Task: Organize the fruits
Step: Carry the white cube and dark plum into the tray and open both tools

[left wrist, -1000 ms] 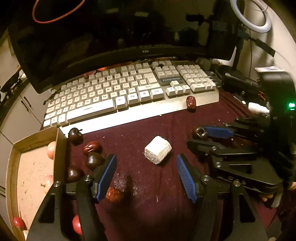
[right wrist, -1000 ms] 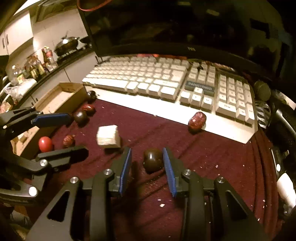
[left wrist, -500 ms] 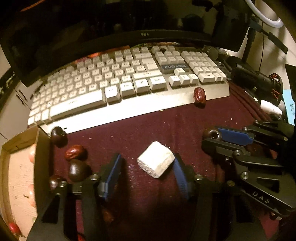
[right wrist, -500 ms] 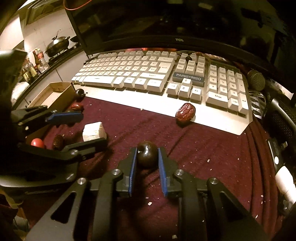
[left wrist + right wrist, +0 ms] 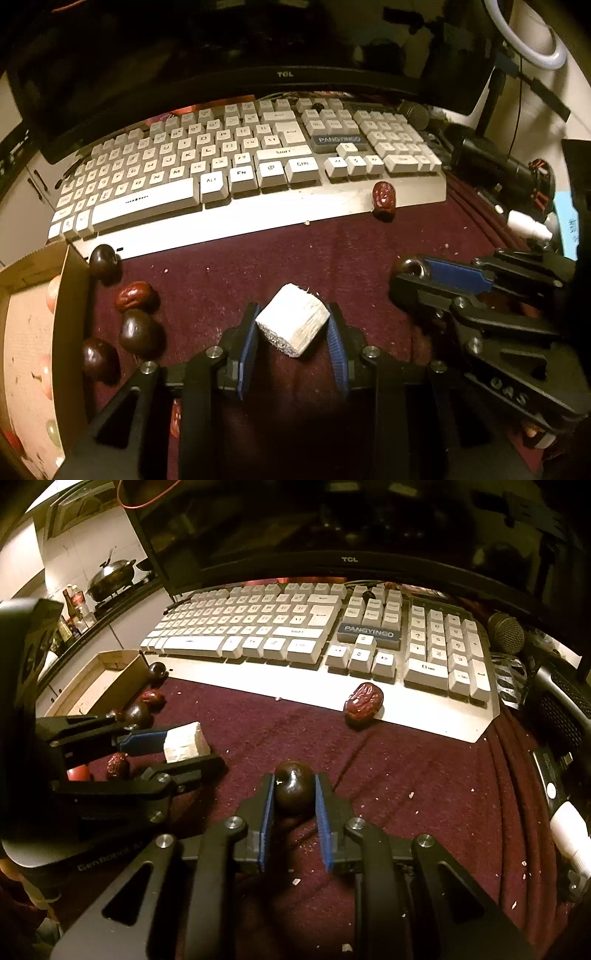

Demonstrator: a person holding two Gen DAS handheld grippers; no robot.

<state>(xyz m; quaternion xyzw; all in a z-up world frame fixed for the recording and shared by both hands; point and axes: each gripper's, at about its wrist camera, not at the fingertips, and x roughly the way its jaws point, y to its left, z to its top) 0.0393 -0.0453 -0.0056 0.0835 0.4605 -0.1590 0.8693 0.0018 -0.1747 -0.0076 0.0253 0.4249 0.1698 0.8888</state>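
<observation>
Count on maroon cloth (image 5: pixel 332 258): 4 dark cherries (image 5: pixel 141 334), 3 red dates (image 5: pixel 384 195), 1 white cube (image 5: pixel 293 324), 1 red tomato (image 5: pixel 78 773) near left edge. Cardboard box (image 5: pixel 75 295): contents unclear.

- A dark, glossy cherry (image 5: pixel 293 788) sits upright on the maroon cloth.
- A wrinkled red date (image 5: pixel 364 702) leans against the keyboard's front edge.
- Three dark cherries (image 5: pixel 140 334) and one date (image 5: pixel 135 296) lie beside the cardboard box (image 5: pixel 72 295).
</observation>
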